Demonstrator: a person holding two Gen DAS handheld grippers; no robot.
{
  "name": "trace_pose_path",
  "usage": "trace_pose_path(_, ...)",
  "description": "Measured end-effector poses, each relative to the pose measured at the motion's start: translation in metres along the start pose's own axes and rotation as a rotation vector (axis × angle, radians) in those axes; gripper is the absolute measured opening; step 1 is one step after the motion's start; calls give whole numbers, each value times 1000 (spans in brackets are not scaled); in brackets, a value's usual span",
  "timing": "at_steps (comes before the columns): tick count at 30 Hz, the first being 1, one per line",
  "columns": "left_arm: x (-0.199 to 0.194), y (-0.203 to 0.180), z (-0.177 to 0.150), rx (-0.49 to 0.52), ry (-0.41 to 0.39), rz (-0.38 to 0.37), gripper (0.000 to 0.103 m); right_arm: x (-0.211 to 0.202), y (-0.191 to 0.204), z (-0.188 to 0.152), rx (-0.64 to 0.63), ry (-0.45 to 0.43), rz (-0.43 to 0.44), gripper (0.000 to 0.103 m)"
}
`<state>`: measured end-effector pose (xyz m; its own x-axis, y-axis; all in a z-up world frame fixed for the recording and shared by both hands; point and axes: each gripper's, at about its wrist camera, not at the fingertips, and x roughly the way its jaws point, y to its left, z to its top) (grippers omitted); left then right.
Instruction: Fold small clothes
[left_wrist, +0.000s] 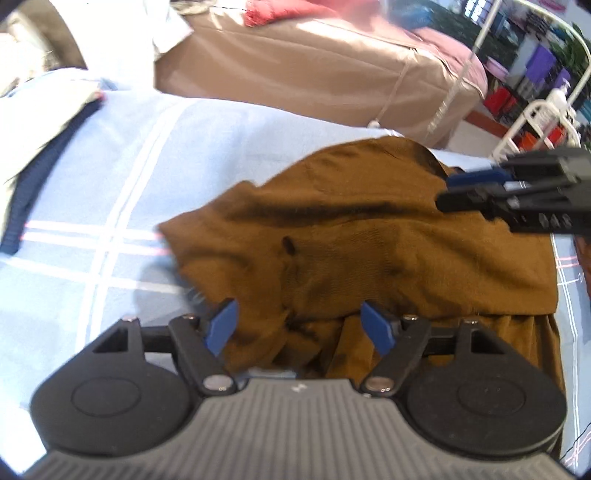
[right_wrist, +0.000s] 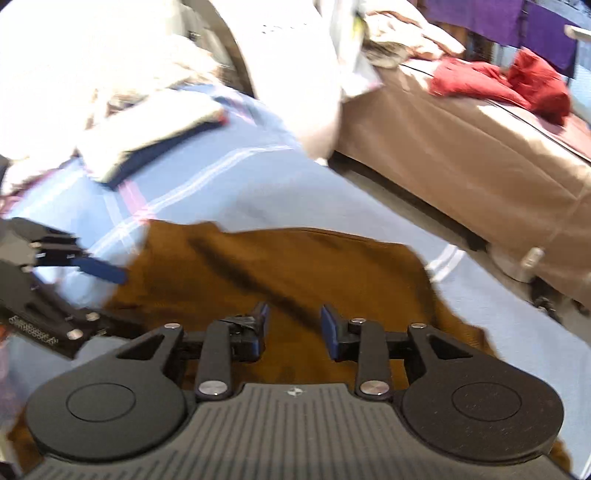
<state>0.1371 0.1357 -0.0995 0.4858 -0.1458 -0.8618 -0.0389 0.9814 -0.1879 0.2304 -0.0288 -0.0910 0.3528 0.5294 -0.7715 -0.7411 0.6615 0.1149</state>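
Note:
A brown garment (left_wrist: 369, 240) lies rumpled on a light blue checked sheet (left_wrist: 110, 184); it also shows in the right wrist view (right_wrist: 295, 266). My left gripper (left_wrist: 299, 328) is open just above the garment's near edge, its blue pads apart with nothing between them. My right gripper (right_wrist: 293, 328) is open over the garment, empty. It enters the left wrist view at the right (left_wrist: 458, 192), over the garment's far right part. The left gripper shows at the left of the right wrist view (right_wrist: 107, 271), by the garment's left edge.
A folded stack with a navy edge (right_wrist: 147, 147) lies on the sheet at the far left. A second bed with a tan cover (left_wrist: 314, 70) stands beyond, with a red cloth (right_wrist: 517, 85) on it. A white metal rack (left_wrist: 535, 118) stands at the far right.

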Motion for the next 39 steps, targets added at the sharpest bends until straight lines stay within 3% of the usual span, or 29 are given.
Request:
trace_pose_path(4, -25, 23, -33, -73, 25, 70, 74, -6, 48, -5, 13, -3, 44, 55)
trace_pose_path(9, -48, 47, -74, -124, 67, 123, 74, 20, 138, -2, -138, 29, 64, 51)
trace_pose_path(13, -52, 63, -95, -160, 103, 130, 74, 60, 171, -13, -148, 130, -37, 47)
trace_pose_path(18, -49, 64, -98, -125, 90, 132, 74, 86, 188, -24, -294, 124, -203, 40)
trace_pose_path(26, -43, 63, -106, -115, 102, 102, 74, 75, 202, -23, -391, 85, -331, 41)
trace_pose_path(30, -44, 67, -105, -121, 106, 94, 74, 101, 189, -26, -362, 151, -367, 40)
trace_pose_path(33, -48, 71, -105, -118, 104, 94, 74, 109, 189, -18, -350, 153, -349, 12)
trace_pose_path(34, -48, 73, -105, -118, 106, 94, 74, 111, 187, -14, -318, 166, -339, 11)
trace_pose_path(39, -52, 80, -107, -135, 110, 94, 74, 100, 165, 25, 30, 111, -149, 8)
